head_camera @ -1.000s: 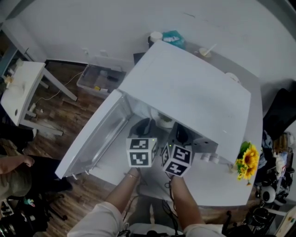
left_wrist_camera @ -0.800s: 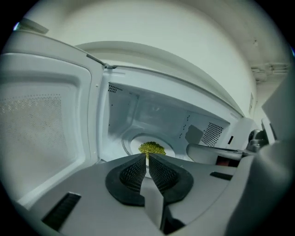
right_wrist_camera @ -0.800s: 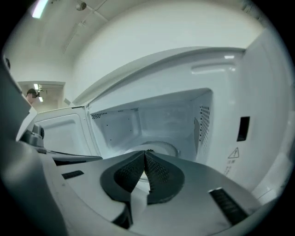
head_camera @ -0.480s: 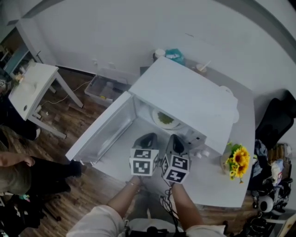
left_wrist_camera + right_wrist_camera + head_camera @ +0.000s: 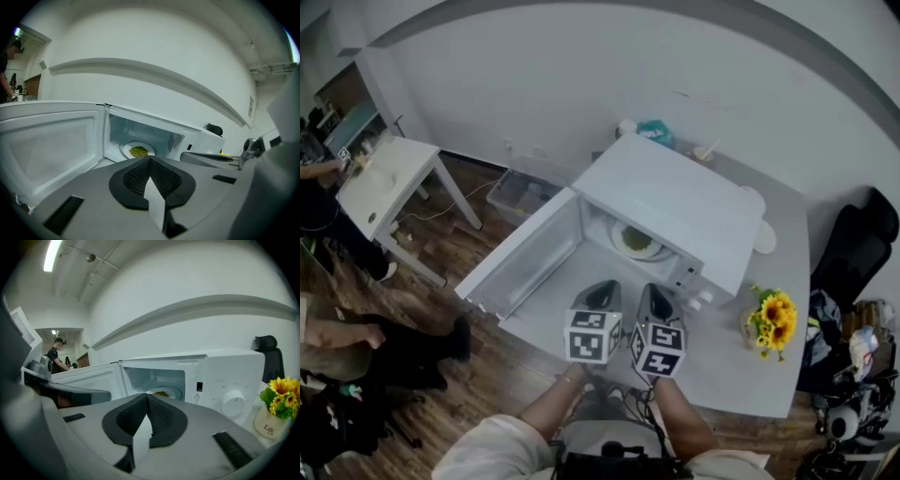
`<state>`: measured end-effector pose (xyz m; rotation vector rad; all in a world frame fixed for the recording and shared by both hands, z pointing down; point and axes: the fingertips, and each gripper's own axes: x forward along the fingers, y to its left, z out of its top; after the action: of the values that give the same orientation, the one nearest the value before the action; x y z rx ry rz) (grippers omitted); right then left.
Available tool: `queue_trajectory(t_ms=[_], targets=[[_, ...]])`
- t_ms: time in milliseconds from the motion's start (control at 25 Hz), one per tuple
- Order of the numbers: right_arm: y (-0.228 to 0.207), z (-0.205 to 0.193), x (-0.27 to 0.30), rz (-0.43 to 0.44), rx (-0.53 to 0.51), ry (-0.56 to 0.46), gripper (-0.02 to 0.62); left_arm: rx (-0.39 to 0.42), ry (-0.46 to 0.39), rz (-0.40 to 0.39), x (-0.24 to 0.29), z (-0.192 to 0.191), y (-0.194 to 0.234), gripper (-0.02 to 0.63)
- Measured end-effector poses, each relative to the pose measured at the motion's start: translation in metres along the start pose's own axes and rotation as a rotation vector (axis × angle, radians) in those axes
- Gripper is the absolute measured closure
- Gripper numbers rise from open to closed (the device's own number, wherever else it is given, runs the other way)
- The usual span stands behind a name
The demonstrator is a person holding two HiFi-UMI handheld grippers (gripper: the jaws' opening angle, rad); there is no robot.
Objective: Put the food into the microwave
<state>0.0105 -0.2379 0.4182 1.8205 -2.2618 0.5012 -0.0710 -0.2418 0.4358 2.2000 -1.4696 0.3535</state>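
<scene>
The only word I can read is "Life", printed on the pale vase (image 5: 268, 427) that holds the sunflowers (image 5: 281, 392) just right of the microwave (image 5: 675, 202). The microwave is plain white. Its control panel carries a small warning-triangle sticker (image 5: 197, 396), with any print around it too small for me to read, and a round dial (image 5: 230, 402) beside it. The door (image 5: 525, 258) stands swung wide to the left. The food (image 5: 138, 151), a green heap on a white plate (image 5: 124, 150), sits inside the cavity.

My left gripper (image 5: 602, 292) and right gripper (image 5: 654, 300) hang side by side in front of the opening, clear of it. Each has its fingers pressed together with nothing between them.

The bench (image 5: 787, 281) is a flat grey top set against a white wall. The floor (image 5: 487, 375) is wooden planks. A small white table (image 5: 384, 183) stands off to the left, a clear plastic bin (image 5: 520, 192) lies on the floor by the wall, and a black chair (image 5: 858, 244) sits at the right.
</scene>
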Motion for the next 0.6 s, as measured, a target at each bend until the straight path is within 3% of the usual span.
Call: queue_trajectory(t_ms=[200, 600], targets=[[0.002, 0.007, -0.025, 0.034, -0.011, -0.018, 0.572, 0.046, -0.009, 0.006, -0.025, -0.001, -0.008, 0.597], [0.018, 0.022, -0.042, 0.055, -0.027, -0.066, 0.574, 0.060, -0.049, 0.021, -0.046, 0.013, -0.012, 0.597]])
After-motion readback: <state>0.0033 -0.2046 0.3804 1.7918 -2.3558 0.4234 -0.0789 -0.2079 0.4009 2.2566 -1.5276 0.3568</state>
